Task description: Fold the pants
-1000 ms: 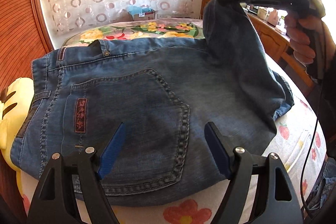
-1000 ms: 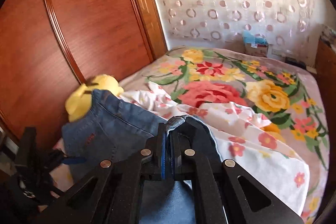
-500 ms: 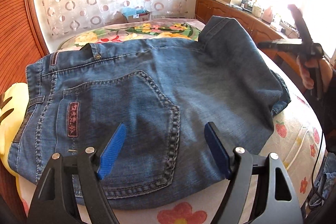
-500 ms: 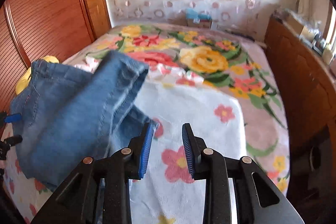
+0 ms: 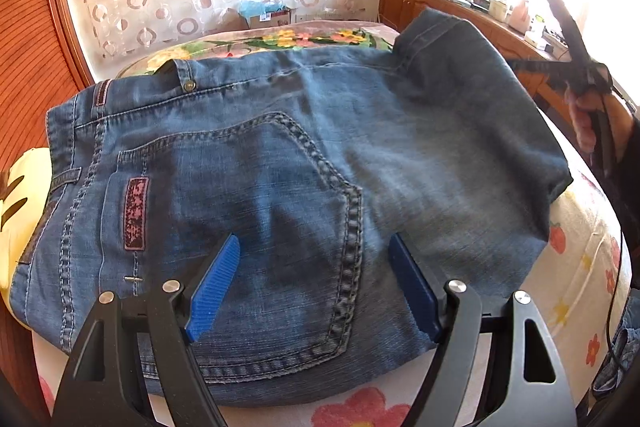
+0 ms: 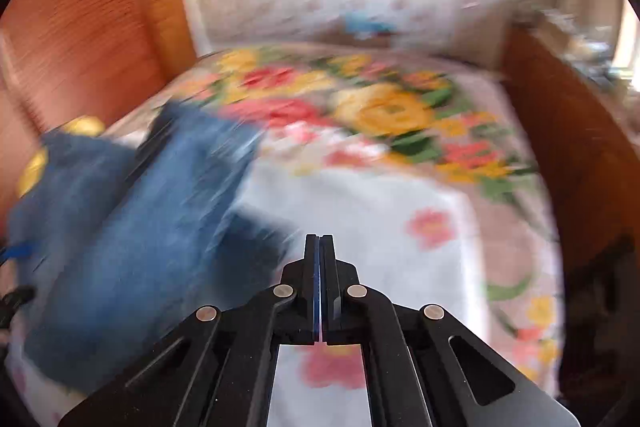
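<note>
On the flowered bedspread the folded blue denim jeans now lie released, right gripper drawn clear with jaws together on nothing, left gripper poised apart above the pocket, so this fold looks finished.

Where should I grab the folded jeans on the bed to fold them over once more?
Probably the waistband end of the jeans, near the dark red label, coming in from the left of the left wrist view. The edge there is thick, straight and stitched, overhanging a yellow cushion, so a finger can likely slide under. The open left gripper hovers nearest.
</note>
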### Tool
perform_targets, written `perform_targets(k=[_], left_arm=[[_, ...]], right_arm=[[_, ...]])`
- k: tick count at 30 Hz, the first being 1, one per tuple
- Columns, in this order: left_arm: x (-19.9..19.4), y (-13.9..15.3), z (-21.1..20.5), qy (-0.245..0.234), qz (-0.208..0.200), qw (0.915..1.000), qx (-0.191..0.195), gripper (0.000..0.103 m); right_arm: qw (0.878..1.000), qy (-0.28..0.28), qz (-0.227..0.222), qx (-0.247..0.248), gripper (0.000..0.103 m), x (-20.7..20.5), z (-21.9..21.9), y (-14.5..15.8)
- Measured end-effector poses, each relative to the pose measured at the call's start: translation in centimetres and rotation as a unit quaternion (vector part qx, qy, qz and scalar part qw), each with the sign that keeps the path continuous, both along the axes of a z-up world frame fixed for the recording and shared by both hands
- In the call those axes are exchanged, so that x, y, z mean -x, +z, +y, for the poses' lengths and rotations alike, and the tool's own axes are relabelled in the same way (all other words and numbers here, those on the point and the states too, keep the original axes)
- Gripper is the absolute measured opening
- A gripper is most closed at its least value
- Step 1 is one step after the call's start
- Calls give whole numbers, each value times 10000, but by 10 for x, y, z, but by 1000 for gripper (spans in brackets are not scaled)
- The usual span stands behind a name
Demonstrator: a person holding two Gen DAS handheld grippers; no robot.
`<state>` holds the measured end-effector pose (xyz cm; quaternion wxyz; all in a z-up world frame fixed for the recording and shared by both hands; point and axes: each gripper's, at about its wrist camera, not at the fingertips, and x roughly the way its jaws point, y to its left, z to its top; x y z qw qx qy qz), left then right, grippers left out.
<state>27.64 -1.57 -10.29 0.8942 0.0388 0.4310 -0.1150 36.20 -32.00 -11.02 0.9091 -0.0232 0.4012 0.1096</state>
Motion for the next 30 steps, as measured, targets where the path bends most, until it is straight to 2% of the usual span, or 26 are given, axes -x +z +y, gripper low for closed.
perform_targets(k=[2, 6, 7, 8, 9, 11, 13, 15, 17, 19, 20, 21, 23, 24, 26, 29, 30], left_arm=[[0, -1, 1, -1, 10, 10000, 12, 78], [4, -2, 3, 8, -10, 10000, 32, 78], [4, -2, 2, 9, -15, 10000, 24, 78], [4, -2, 2, 9, -18, 10000, 11, 78], [5, -1, 1, 5, -30, 10000, 3, 78], [6, 1, 1, -10, -49, 10000, 20, 78], [9, 1, 0, -35, -52, 10000, 44, 78], [9, 0, -1, -43, -50, 10000, 17, 78], [9, -2, -1, -51, -32, 10000, 54, 78], [7, -5, -1, -32, -15, 9999, 98, 78], [7, -6, -1, -26, -12, 9999, 127, 78], [7, -7, 0, -22, -9, 9999, 153, 78], [8, -8, 2, -34, -20, 9998, 205, 78], [8, -9, 2, -46, -29, 9997, 220, 78], [8, -11, 1, -51, -47, 9997, 221, 78], [7, -12, 0, -34, -19, 9998, 200, 79], [6, -13, -1, -28, -6, 9998, 199, 80]], right_arm=[[9998, -160, 41, -85, 0, -5, -12, 3], [9989, 40, 71, -469, 0, 4, -16, 2], [9984, 128, 138, -530, 3, 8, -13, 2], [9981, 209, 213, -538, 10, 7, -13, -3], [9979, 282, 277, -506, 17, 9, -8, -6], [9973, 458, 311, -484, 23, 10, -1, -10], [9967, 585, 410, -379, 25, 12, 3, -14], [9970, 546, 534, -132, 27, 3, 8, -24], [9968, 497, 617, -99, 27, -12, 10, -27], [9970, 472, 555, -247, 27, -19, 4, -25], [9964, 486, 586, -363, 10, -23, 1, -25], [9950, 597, 638, -482, 3, -28, 2, -27], [9977, 554, 341, -185, 2, -29, 3, -25], [9983, 472, 240, -235, 1, -30, -2, -23], [9979, 337, 322, -441, 1, -34, -11, -23], [9981, 440, 295, -303, 2, -26, -6, -21], [9980, 440, 322, -320, 4, -21, -5, -21]])
